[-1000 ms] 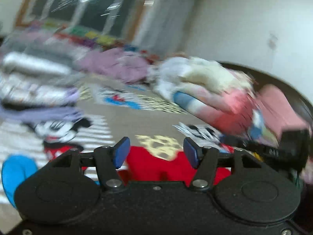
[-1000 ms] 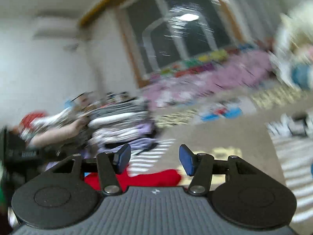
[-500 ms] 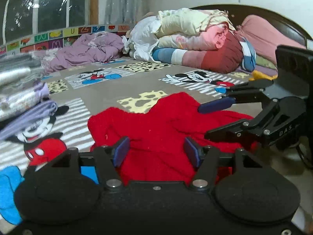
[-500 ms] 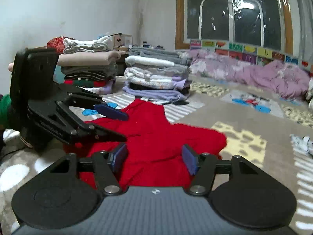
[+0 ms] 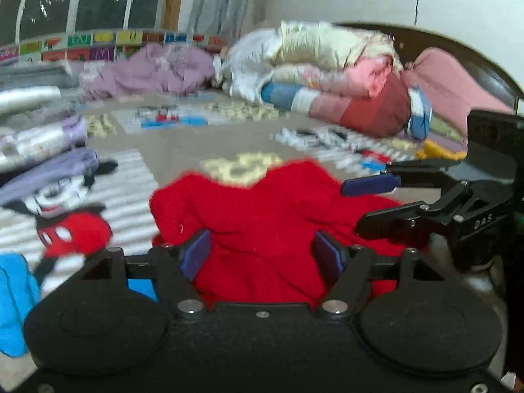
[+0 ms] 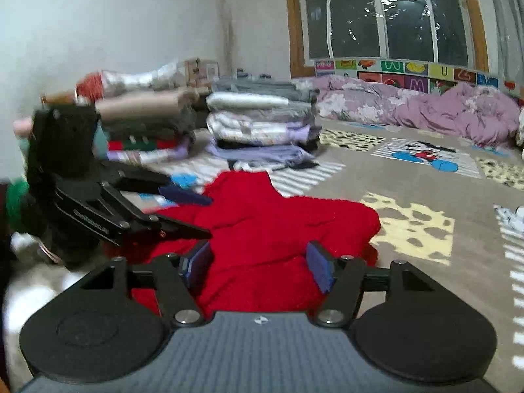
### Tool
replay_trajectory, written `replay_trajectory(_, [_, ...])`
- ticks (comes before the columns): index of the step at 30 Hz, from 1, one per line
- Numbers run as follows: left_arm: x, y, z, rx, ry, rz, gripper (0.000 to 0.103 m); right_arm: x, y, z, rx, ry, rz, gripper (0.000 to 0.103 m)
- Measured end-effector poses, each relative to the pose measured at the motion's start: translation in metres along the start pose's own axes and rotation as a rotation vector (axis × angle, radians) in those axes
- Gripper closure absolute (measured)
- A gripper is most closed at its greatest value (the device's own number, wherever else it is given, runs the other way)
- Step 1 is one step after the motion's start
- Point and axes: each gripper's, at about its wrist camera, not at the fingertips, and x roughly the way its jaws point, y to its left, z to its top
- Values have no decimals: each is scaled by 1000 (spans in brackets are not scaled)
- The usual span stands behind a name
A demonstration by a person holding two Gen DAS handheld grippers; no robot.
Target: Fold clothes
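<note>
Left wrist view: set low over the bed (image 5: 183,150), close behind the left gripper (image 5: 262,257), facing the headboard (image 5: 475,62) and bedding pile (image 5: 327,75). Right wrist view: equally low and close behind the right gripper (image 6: 258,267), facing the window (image 6: 383,16). Shared: red garment (image 5: 262,216) (image 6: 278,226), folded stacks (image 6: 262,124), each opposite gripper.
</note>
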Motion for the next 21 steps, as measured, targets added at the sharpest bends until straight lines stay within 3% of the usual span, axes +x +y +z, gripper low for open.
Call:
replay_trajectory(4, [5, 0, 15, 56, -60, 28, 33, -4, -8, 11, -13, -80, -46, 38])
replay_trajectory(7, [20, 15, 11, 15, -46, 29, 33, 13, -21, 17, -12, -88, -72, 38])
replay_trajectory(10, [38, 25, 0, -41, 56, 17, 33, 31, -33, 10, 39, -30, -52, 34])
replay_trajectory(13, [40, 30, -4, -87, 71, 16, 33, 41, -40, 4, 84, 45, -43, 33])
replay_trajectory(21, [41, 21, -8, -64, 88, 52, 33, 47, -38, 0, 99, 88, -44, 33])
